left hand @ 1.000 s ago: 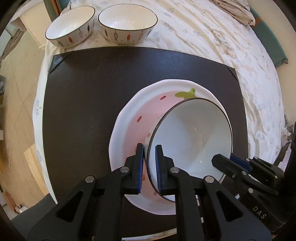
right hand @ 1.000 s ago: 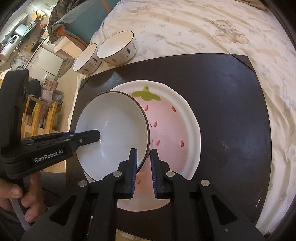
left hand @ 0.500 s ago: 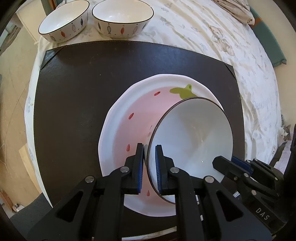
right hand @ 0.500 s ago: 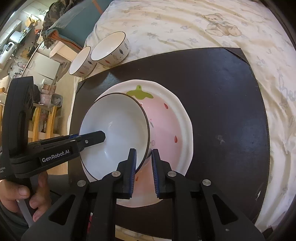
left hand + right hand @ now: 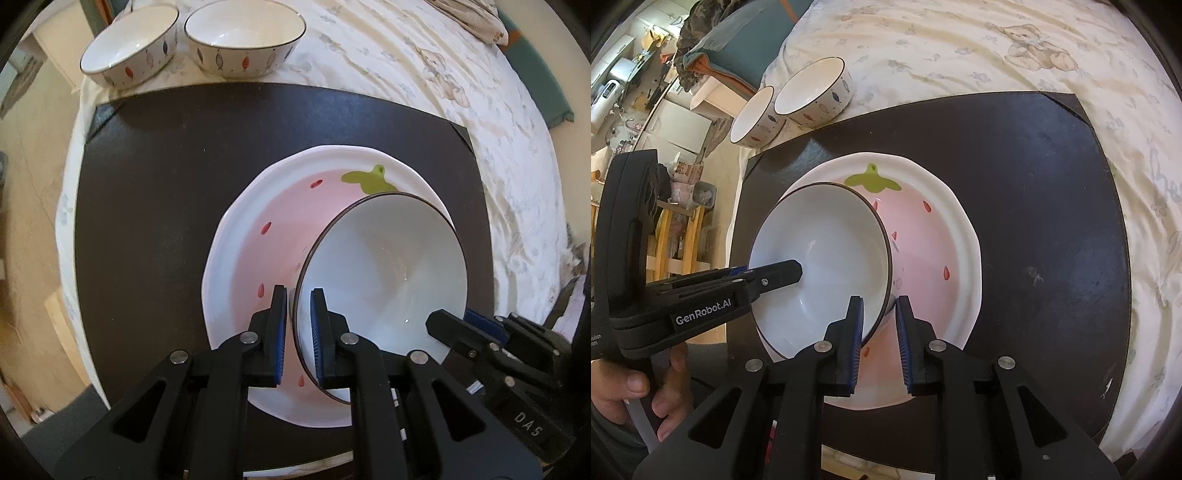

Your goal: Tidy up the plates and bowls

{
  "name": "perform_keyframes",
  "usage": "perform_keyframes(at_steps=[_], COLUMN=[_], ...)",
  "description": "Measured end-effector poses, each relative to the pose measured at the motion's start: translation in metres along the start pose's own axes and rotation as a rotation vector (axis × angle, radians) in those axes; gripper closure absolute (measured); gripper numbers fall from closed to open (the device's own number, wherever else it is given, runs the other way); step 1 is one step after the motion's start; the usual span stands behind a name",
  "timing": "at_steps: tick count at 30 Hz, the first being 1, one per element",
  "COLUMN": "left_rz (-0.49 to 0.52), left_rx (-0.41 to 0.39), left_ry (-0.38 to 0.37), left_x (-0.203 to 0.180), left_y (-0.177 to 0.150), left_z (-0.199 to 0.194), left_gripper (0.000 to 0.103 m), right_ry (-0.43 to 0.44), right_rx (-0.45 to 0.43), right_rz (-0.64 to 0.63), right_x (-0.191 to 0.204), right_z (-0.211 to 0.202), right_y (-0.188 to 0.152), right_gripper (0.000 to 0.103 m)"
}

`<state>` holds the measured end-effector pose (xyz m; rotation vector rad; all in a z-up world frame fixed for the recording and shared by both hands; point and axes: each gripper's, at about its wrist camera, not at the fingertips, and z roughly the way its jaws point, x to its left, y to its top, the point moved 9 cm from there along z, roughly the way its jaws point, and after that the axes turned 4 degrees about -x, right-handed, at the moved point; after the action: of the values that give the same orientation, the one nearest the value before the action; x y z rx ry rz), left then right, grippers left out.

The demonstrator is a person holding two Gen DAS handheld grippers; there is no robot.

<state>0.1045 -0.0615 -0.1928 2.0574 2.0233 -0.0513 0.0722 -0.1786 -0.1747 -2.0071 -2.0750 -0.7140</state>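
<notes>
A white bowl with a dark rim (image 5: 384,288) (image 5: 820,266) hangs tilted over a pink strawberry plate (image 5: 258,229) (image 5: 934,251) that lies on a black mat (image 5: 147,192). My left gripper (image 5: 298,332) is shut on the bowl's near rim, one pad inside and one outside. It enters the right wrist view from the left as my left gripper (image 5: 768,275). My right gripper (image 5: 879,317) straddles the opposite rim. Its jaws stand slightly apart, with a gap at the outer pad. The left wrist view shows it at the right edge.
Two fish-patterned bowls (image 5: 127,55) (image 5: 243,40) stand side by side on the floral sheet (image 5: 406,74) beyond the mat's far edge. A person's hand (image 5: 628,387) holds the left gripper's handle. A wooden rack and floor clutter (image 5: 676,229) lie past the bed's left side.
My right gripper's jaws have parted a little around the bowl's rim. The left gripper keeps its hold, and bowl and plate stay about where they were.
</notes>
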Motion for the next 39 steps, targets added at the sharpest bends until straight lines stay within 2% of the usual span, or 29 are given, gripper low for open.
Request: perform_keyframes(at_steps=[2,6,10,13,15,17,18,19,23,28,35,37,39], left_rz=[0.011,0.033,0.048,0.033,0.019,-0.001,-0.017,-0.032,-0.084,-0.178,-0.204,-0.232,-0.286], left_rx=[-0.006,-0.018,-0.054,-0.072,-0.09,-0.099,-0.1,-0.104,-0.128,-0.171,-0.213,-0.203,-0.219], left_ry=[0.019,0.046,0.084,0.086,0.088,0.078,0.072,0.074,0.08,0.054,0.101,0.131,0.112], left_x=[0.001,0.003,0.012,0.02,0.026,0.032,0.036,0.039,0.053,0.069,0.094,0.111,0.123], left_y=[0.0,-0.001,0.0,0.001,0.003,0.005,0.007,0.009,0.031,0.077,0.126,0.135,0.145], left_z=[-0.002,-0.009,-0.022,-0.03,-0.034,-0.038,-0.04,-0.042,-0.055,-0.069,-0.056,-0.049,-0.049], left_gripper=[0.092,0.069,0.062,0.048,0.044,0.041,0.041,0.04,0.04,0.04,0.04,0.04,0.04], right_ry=[0.001,0.001,0.003,0.006,0.007,0.015,0.019,0.027,0.075,0.104,0.088,0.045,-0.012], right_rx=[0.002,-0.018,-0.027,-0.035,-0.037,-0.04,-0.043,-0.051,-0.03,-0.032,-0.016,-0.007,0.006], right_rz=[0.003,0.007,0.028,0.041,0.043,0.048,0.052,0.061,0.075,0.103,0.129,0.109,0.089], right_x=[0.0,-0.002,-0.007,-0.008,-0.007,-0.006,-0.006,-0.006,0.0,0.005,0.021,0.027,0.03], right_z=[-0.001,-0.005,-0.008,-0.009,-0.01,-0.011,-0.011,-0.013,-0.014,-0.023,-0.016,-0.002,0.015], right_y=[0.0,0.002,0.002,0.003,0.005,0.006,0.007,0.008,0.015,0.051,0.134,0.162,0.184], right_gripper=[0.082,0.082,0.081,0.081,0.08,0.068,0.046,0.035,0.035,0.035,0.035,0.035,0.035])
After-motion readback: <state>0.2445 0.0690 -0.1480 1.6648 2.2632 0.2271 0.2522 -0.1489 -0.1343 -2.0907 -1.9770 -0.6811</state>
